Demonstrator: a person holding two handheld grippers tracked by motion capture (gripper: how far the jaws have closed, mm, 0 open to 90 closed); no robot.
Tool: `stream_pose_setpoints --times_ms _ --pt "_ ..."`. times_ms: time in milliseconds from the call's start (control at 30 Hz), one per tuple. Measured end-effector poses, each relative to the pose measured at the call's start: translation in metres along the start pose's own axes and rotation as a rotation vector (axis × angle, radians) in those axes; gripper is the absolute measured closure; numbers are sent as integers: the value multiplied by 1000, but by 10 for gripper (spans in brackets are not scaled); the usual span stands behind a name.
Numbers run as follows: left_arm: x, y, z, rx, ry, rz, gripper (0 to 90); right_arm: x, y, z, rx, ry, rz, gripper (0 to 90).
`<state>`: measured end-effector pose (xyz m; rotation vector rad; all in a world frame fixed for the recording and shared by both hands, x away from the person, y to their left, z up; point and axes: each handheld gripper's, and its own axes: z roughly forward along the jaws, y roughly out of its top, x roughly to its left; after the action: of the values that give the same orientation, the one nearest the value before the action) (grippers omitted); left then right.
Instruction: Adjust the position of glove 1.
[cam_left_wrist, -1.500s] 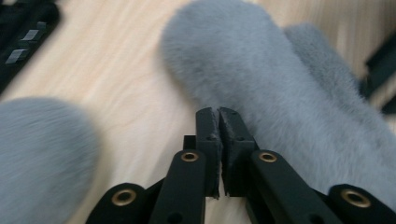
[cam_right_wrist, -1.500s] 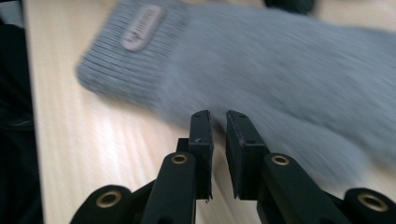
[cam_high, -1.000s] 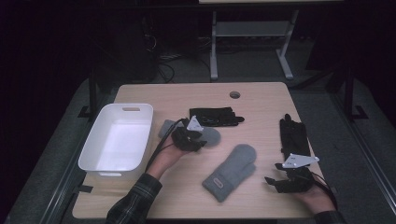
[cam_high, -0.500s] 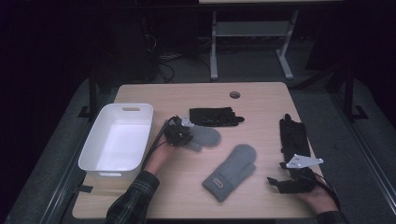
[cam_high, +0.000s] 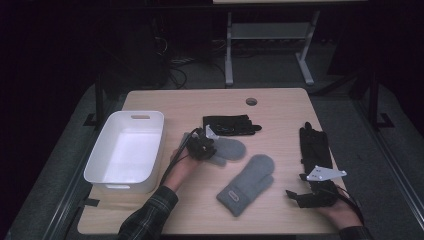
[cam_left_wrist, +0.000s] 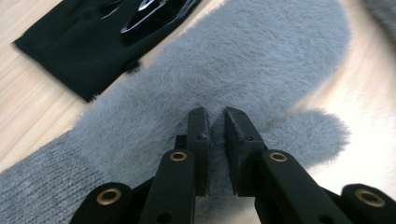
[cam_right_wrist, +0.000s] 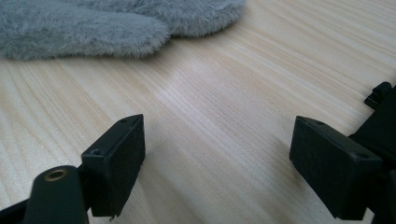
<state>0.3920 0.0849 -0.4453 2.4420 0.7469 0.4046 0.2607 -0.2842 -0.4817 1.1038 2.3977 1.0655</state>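
The grey mitten (cam_left_wrist: 243, 70) lies flat near the middle of the worktop (cam_high: 280, 105), and the left gripper (cam_left_wrist: 215, 122) has just been closing its jaws, now narrow, on a pinch of its fleece. Just beyond that mitten lies a black glove (cam_high: 231, 124), the white bin (cam_high: 127, 150) stands to its left, and a second grey mitten (cam_high: 247, 184) lies just to its right. Further right a second black glove (cam_high: 314, 145) lies, and nearer the person the right gripper (cam_right_wrist: 217, 168) rests with jaws wide over bare wood.

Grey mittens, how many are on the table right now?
2: one grey mitten pinched by the left gripper beside the white bin; the other mitten lies loose at table centre.
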Motion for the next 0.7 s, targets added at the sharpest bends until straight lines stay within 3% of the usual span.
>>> stream_pose_setpoints --times_ms 67,233,300,400,433,467,600,633,667,700 --pt "-1 2 -3 -3 2 6 807 0 0 0 0 0 0 182" --pt "15 6 -15 -21 19 -13 893 0 0 0 0 1 0 181" --pt "30 7 -18 -34 56 -64 893 0 0 0 0 1 0 181" --pt "39 9 -17 -29 106 -86 893 0 0 0 0 2 -1 181" --pt "44 10 -17 -24 124 -97 894 0 0 0 -1 3 -2 181" --pt "57 13 -16 -15 177 -124 893 -1 0 0 -1 4 -3 181" --pt "69 15 -8 17 205 -157 893 -1 0 0 -1 5 -3 182" --pt "76 14 3 53 229 -170 893 -1 0 0 -1 6 -4 182" --pt "76 14 3 53 229 -170 893 -1 0 0 -1 6 -4 182" --pt "80 11 12 98 237 -177 893 -1 0 0 0 5 -6 182"
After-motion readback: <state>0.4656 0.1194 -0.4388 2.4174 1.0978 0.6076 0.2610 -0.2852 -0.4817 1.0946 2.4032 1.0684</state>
